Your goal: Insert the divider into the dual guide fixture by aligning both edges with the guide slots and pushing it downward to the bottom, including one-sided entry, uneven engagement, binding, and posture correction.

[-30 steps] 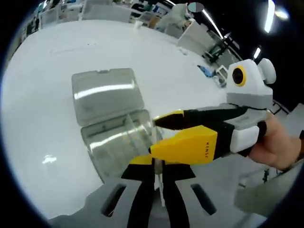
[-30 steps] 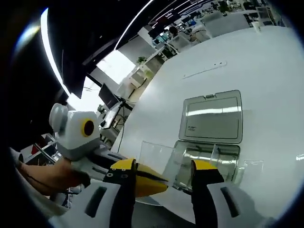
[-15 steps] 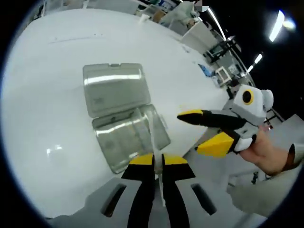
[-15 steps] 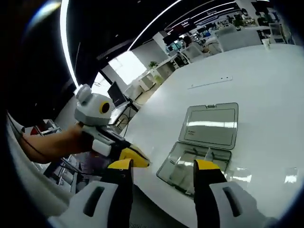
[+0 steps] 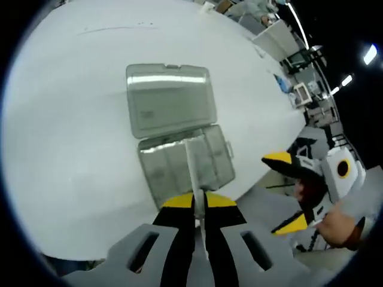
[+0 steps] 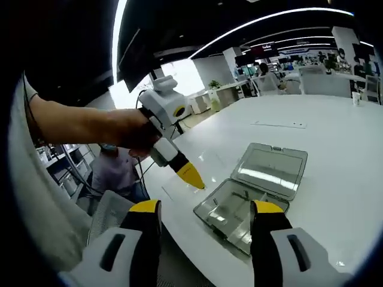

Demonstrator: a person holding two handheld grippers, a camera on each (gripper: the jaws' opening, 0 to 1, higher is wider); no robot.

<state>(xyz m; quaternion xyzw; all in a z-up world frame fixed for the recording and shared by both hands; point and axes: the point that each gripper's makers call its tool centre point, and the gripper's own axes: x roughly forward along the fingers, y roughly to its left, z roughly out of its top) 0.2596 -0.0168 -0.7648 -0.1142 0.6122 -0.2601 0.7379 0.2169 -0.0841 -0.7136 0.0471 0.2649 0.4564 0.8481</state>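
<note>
- Left tongs point(image 5: 199, 206): yellow tips on black fingers, grey body with dark slots, lower middle of the left gripper view.
- Right tongs point(image 6: 203, 218): yellow-capped black fingers on grey housing, bottom of the right gripper view.
- Bare forearm and hand point(image 6: 128, 128), upper left there, gripping a white-and-grey handle.

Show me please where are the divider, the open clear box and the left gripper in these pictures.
divider point(image 5: 192, 173): left gripper view, on its thin clear edge above the jaws.
open clear box point(image 6: 272, 169): right gripper view, on its raised lid.
left gripper point(image 6: 190, 175): right gripper view, on its yellow tips.
</note>
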